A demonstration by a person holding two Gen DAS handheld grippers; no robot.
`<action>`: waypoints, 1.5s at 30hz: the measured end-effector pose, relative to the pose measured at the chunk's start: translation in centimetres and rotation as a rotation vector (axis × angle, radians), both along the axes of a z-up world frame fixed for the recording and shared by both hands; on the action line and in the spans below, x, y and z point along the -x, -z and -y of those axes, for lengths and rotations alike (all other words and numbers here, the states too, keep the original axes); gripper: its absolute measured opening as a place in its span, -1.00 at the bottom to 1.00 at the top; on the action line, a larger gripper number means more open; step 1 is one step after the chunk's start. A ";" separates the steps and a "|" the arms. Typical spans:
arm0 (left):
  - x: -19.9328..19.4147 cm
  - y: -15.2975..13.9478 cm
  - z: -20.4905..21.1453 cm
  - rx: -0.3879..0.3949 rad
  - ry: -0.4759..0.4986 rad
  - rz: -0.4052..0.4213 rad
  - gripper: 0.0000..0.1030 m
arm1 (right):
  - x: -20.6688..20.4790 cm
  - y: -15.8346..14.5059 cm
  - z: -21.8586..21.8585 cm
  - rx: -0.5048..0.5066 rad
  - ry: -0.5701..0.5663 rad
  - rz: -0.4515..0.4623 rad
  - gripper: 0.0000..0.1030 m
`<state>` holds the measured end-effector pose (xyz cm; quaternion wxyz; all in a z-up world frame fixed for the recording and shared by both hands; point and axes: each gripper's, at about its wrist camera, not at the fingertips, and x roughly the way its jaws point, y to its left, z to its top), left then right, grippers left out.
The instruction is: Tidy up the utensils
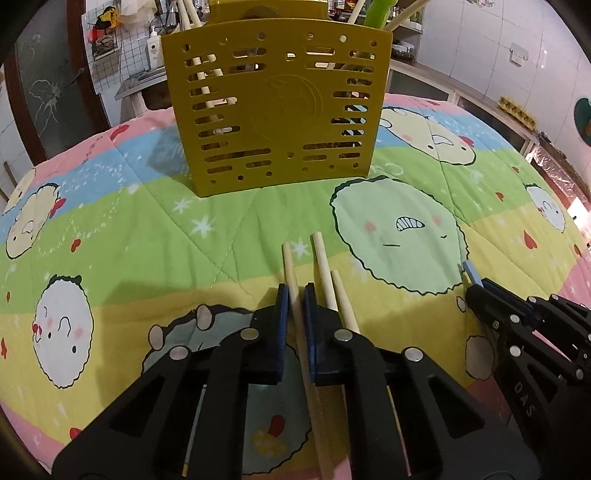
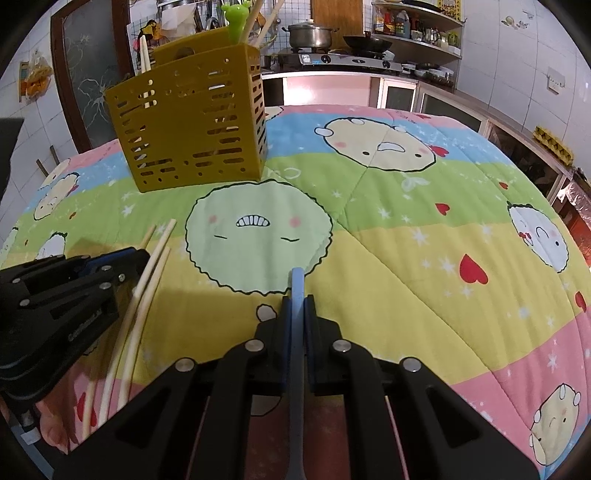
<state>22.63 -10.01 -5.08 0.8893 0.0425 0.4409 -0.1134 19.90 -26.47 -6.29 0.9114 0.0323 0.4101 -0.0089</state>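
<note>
Left tongs [image 1: 295, 295] closed on one wooden chopstick [image 1: 301, 332], clamped between the blue pads [image 1: 282, 317]; the stick runs forward past the tips and back under the frame. Two more chopsticks [image 1: 334, 295] lie just beside it on the right, on or against the right finger; contact with the pad cannot be told. From the right wrist view the three pale sticks fan out beside the left tongs [image 2: 129, 258], low over the cloth. Right tongs [image 2: 297, 306] closed on a light-blue utensil handle [image 2: 297, 332], thin and flat, its rounded end poking out ahead of the tips; which kind of utensil it is cannot be told. Same blue end visible at the right tongs [image 1: 471, 275] in the left view, well right of the chopsticks. Yellow slotted utensil holder [image 1: 273, 110] stands upright on the far part of the worktop, well apart from both tongs; chopsticks [image 2: 144, 66] and a green-handled utensil [image 2: 236, 22] stick up out of it. Worktop covered by a quilted cartoon cloth [image 2: 406, 258] in pink, blue, green and yellow bands. Behind, a stove with a steel pot [image 2: 310, 35] and a dark wok [image 2: 367, 43].
</note>
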 end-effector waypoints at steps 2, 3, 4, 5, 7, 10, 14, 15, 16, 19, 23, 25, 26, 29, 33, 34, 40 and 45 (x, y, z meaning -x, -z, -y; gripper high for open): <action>0.4 -0.2 -0.1 0.003 0.005 0.005 -0.91 | 0.1 -0.2 0.0 0.004 0.003 0.006 -0.87; 0.6 -0.3 -0.3 0.004 0.005 0.011 -0.91 | 0.2 -0.3 0.0 0.004 0.004 0.011 -0.87; 0.8 -0.5 -0.4 0.007 0.005 0.015 -0.91 | 0.3 -0.5 0.0 0.004 0.006 0.016 -0.87; 1.0 -0.8 -0.6 0.015 0.005 0.021 -0.91 | 0.3 -0.6 -0.1 0.003 0.007 0.019 -0.87; 1.6 -1.4 -1.1 0.036 0.010 0.036 -0.91 | 0.6 -1.0 -0.1 -0.004 0.009 0.033 -0.87; 2.4 -2.4 -1.9 0.059 0.014 0.066 -0.91 | 1.0 -1.6 -0.3 -0.013 0.008 0.058 -0.87; 3.4 -3.8 -3.2 0.095 0.006 0.105 -0.91 | 1.6 -2.4 -0.5 -0.028 0.009 0.087 -0.87; 3.8 -4.2 -3.7 0.108 -0.001 0.123 -0.91 | 1.7 -2.6 -0.5 -0.033 0.010 0.094 -0.87; 3.9 -4.5 -4.0 0.115 -0.003 0.134 -0.91 | 1.9 -2.8 -0.5 -0.041 0.009 0.105 -0.86; 5.0 -5.6 -4.9 0.120 -0.011 0.188 -0.91 | 2.7 -3.6 -0.5 -0.060 0.007 0.142 -0.86; 6.2 -6.7 -6.3 0.136 -0.029 0.248 -0.91 | 4.2 -4.9 -0.3 -0.078 0.007 0.203 -0.86; 6.8 -7.2 -7.1 0.140 -0.042 0.279 -0.91 | 4.9 -5.4 -0.3 -0.082 0.006 0.229 -0.86; 7.1 -7.4 -7.4 0.144 -0.049 0.295 -0.91 | 5.1 -5.6 -0.2 -0.082 0.008 0.238 -0.86; 8.0 -8.0 -8.4 0.155 -0.067 0.334 -0.91 | 6.2 -6.2 0.0 -0.091 0.013 0.271 -0.86; 9.3 -8.7 -9.2 0.148 -0.079 0.396 -0.91 | 7.8 -6.8 0.0 -0.096 0.014 0.321 -0.86; 9.6 -8.9 -9.3 0.148 -0.081 0.407 -0.91 | 8.2 -7.0 -0.1 -0.093 0.015 0.333 -0.86; 11.2 -9.5 -10.3 0.167 -0.093 0.460 -0.91 | 10.5 -7.8 -0.3 -0.099 0.012 0.406 -0.86; 12.7 -10.0 -10.7 0.171 -0.101 0.517 -0.91 | 12.2 -8.4 -1.0 -0.087 0.000 0.464 -0.86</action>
